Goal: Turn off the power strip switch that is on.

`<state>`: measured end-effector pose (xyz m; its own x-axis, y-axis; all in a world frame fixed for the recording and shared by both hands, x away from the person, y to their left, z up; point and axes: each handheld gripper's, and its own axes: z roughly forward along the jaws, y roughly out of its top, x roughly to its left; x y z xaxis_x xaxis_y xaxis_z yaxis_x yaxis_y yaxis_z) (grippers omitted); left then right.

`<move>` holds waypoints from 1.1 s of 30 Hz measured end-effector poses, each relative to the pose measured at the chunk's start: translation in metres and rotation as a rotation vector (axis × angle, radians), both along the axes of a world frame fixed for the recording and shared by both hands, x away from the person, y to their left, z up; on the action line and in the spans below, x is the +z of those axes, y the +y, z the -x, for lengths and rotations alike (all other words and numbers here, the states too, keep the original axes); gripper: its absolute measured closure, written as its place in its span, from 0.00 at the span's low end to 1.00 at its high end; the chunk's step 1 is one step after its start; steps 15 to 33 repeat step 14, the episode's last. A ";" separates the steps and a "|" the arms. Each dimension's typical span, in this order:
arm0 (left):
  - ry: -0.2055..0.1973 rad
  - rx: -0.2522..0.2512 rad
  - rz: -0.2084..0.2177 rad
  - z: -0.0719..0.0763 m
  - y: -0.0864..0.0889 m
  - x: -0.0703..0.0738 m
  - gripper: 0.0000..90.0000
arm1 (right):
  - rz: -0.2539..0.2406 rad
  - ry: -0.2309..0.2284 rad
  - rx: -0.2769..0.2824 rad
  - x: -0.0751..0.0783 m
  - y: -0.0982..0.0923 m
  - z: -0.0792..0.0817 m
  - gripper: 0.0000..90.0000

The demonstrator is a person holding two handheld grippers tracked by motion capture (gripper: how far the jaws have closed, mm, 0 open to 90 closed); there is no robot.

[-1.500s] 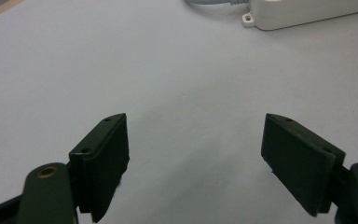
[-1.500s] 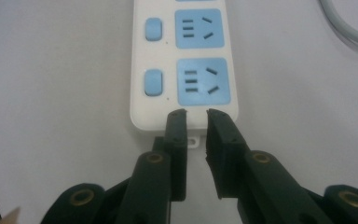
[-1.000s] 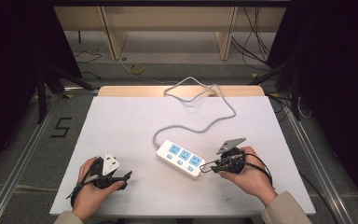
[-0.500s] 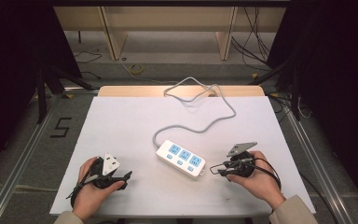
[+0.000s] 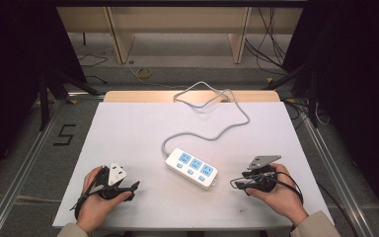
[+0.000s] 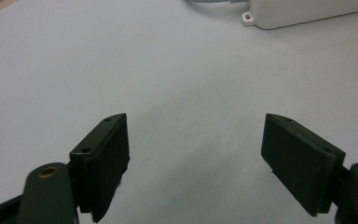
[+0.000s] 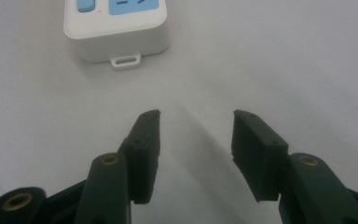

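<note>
A white power strip (image 5: 191,168) with three blue sockets lies slanted at the middle of the white table (image 5: 128,128). Its grey cable (image 5: 227,127) curls off toward the far edge. My right gripper (image 5: 235,184) rests low on the table to the right of the strip and points at its near end (image 7: 116,32). Its jaws have just been opening and stand open (image 7: 196,133) with nothing between them. At the front left, my left gripper (image 5: 134,186) lies in the hand with its jaws wide open (image 6: 196,149) over bare tabletop, and a corner of the strip (image 6: 307,11) shows far ahead of it.
The cable loops (image 5: 202,94) over the table's wooden back edge (image 5: 128,96). Metal rails run along both sides of the table. A "5" mark (image 5: 65,134) is on the floor at the left. Dark stands and loose cables lie beyond the table.
My right gripper has pulled away to the right from the strip's end and its jaws have opened. The strip and the left gripper have stayed put.
</note>
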<state>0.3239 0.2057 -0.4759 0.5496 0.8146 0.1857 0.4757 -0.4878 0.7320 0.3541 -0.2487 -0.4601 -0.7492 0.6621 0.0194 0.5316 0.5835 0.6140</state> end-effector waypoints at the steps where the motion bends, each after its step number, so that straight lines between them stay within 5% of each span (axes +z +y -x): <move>1: 0.000 0.000 0.000 0.000 0.000 0.000 0.26 | -0.002 -0.003 -0.002 -0.001 -0.001 0.000 0.58; 33: 0.003 -0.002 0.006 -0.001 0.000 0.000 0.26 | -0.020 -0.028 -0.007 -0.003 -0.004 0.003 0.55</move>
